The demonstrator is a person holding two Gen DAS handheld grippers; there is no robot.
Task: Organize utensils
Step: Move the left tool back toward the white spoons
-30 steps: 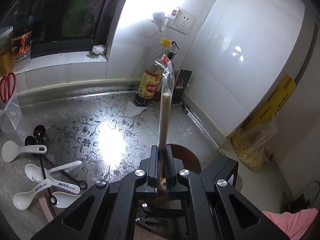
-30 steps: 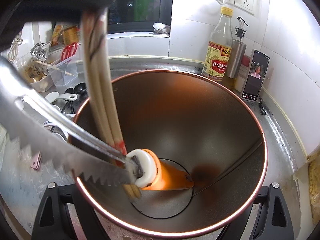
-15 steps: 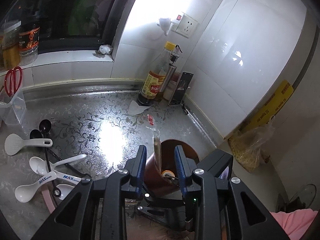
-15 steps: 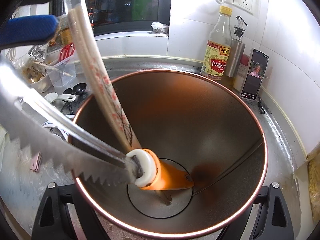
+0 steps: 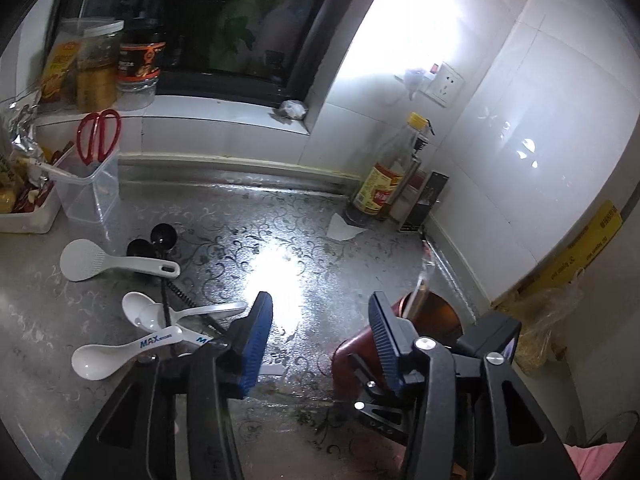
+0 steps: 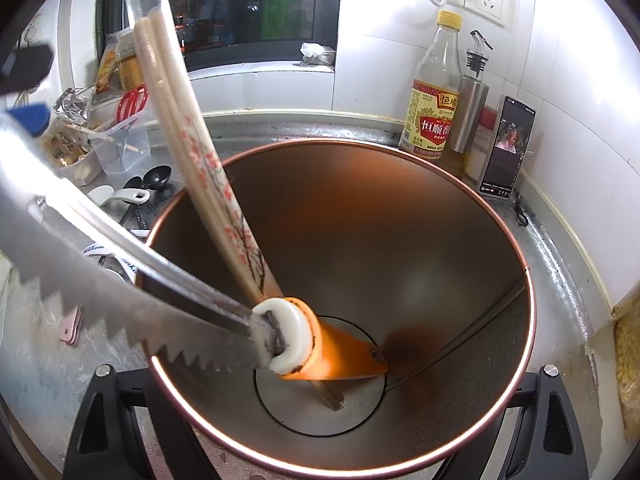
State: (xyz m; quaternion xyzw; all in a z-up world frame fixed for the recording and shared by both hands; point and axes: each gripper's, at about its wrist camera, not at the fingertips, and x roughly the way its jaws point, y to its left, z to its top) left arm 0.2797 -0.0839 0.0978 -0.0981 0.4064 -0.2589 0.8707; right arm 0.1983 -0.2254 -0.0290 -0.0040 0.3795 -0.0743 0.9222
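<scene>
Left gripper (image 5: pixel 316 340): jaws have just been opening, now wide apart and empty; a second ago they clamped the chopsticks.
Chopsticks (image 6: pixel 200 168): released, standing in the canister (image 6: pixel 400 200), right of the left fingers.
Right gripper (image 6: pixel 324 420): braced around the canister.
Meaning: chopsticks stowed; spoons (image 5: pixel 120 354) left of the fingers remain.

One copper-coloured holder (image 6: pixel 400 240) is standing on the counter, holding one wrapped pair of chopsticks (image 6: pixel 200 152) and one serrated knife (image 6: pixel 132 300). Four white spoons (image 5: pixel 120 354) and two black scoops (image 5: pixel 163 236) are lying loose. One pair of red scissors (image 5: pixel 98 136), two bottles (image 6: pixel 434 92) and one phone (image 6: pixel 507 148) are sitting nearby.
</scene>
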